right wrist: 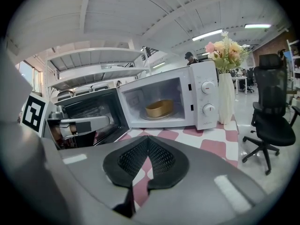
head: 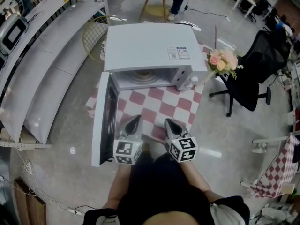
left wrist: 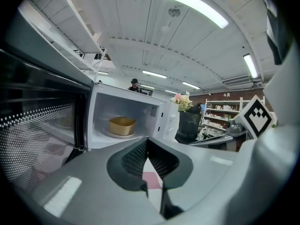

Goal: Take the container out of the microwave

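One black-windowed door point(head: 101, 125) hangs open left of one white, boxy microwave point(head: 145, 46); inside sits one round golden container point(right wrist: 159, 108). The left tongs point(head: 135, 118) and right tongs point(head: 167, 121), two in all, are closed on nothing before it.

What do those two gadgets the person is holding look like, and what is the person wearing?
The left gripper and right gripper are grey, tapering to a pointed beak, with black mesh-textured pads inside. Each carries a white cube printed with black square markers. The person wears a black top.
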The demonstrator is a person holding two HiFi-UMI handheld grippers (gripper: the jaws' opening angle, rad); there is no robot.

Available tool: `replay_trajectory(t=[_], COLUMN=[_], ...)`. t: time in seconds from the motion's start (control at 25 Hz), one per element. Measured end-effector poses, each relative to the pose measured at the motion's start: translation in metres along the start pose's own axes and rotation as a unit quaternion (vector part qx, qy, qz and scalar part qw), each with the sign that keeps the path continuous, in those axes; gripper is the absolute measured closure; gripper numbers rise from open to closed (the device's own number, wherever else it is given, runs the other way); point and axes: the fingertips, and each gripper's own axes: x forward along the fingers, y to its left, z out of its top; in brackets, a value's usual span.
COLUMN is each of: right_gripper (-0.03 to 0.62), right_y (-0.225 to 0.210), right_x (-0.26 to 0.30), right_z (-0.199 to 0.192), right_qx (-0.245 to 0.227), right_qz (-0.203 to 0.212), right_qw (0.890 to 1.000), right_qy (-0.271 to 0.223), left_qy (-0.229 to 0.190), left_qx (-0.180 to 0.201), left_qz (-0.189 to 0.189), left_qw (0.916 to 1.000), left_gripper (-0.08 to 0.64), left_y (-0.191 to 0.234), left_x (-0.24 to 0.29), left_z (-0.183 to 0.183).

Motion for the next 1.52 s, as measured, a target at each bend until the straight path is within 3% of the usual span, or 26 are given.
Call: replay_trajectory(t=[0.24, 0.56, 1.52], right_gripper=[0.592, 0.591, 0.591], right_y=[-0.015, -0.024, -0.034], right_x=[0.000, 0.014, 0.063], right_z=[0.011, 0.033, 0.061], right_qx=[-0.026, -0.058, -0.124], right_qz=[-0.017, -0.001, 0.083], right_qw=[1.000, 0.998, 0.989], right_qy=[-0.002, -0.004, 0.016], left_qy=[0.003, -0.003, -0.028], left_qx=[-0.005, -0.017, -0.015], left_qz=[-0.009, 0.003, 0.098], left_qw=[0.9999, 0.9999, 0.9946], left_gripper=[0.549, 0.549, 0.549], left_y=[-0.002, 0.001, 0.047], left_x=[0.011, 0.027, 0.092], left_z=[0.002, 0.006, 0.036])
